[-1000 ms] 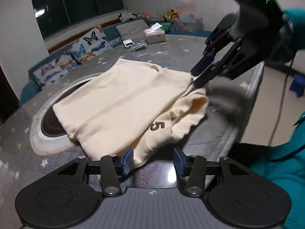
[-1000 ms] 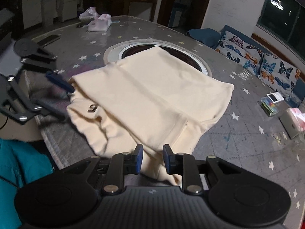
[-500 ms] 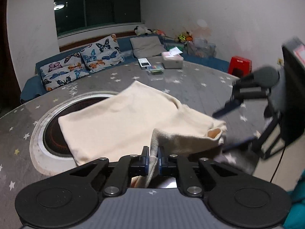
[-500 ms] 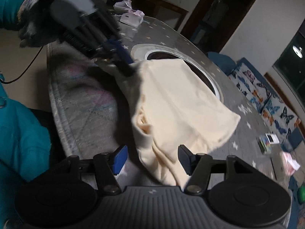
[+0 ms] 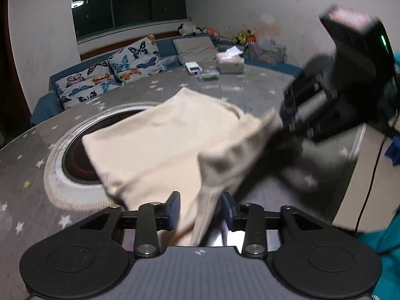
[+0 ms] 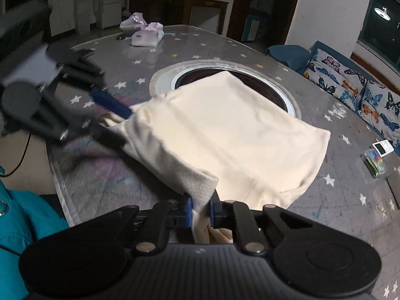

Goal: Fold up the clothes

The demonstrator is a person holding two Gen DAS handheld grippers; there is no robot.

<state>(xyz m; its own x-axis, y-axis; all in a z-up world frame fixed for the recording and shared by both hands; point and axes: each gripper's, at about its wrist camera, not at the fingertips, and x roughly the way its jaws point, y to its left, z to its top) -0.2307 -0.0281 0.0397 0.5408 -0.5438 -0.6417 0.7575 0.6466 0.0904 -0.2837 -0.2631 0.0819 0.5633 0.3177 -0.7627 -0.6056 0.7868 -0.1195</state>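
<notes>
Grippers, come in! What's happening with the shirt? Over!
Right gripper shut on cream shirt. Left gripper part-open around its near edge. Nothing in the way.

no writing, number or brand can be read in either view. the small mark on each gripper body and the red label on top of the other gripper are too blurred to make out.

Butterfly cushions (image 5: 110,75), tissue box (image 5: 230,62) on star-print table (image 5: 250,87), window (image 5: 125,2).

A home living room: butterfly cushions (image 5: 110,75), sofa (image 5: 50,95), tissue box (image 5: 230,62).
</notes>
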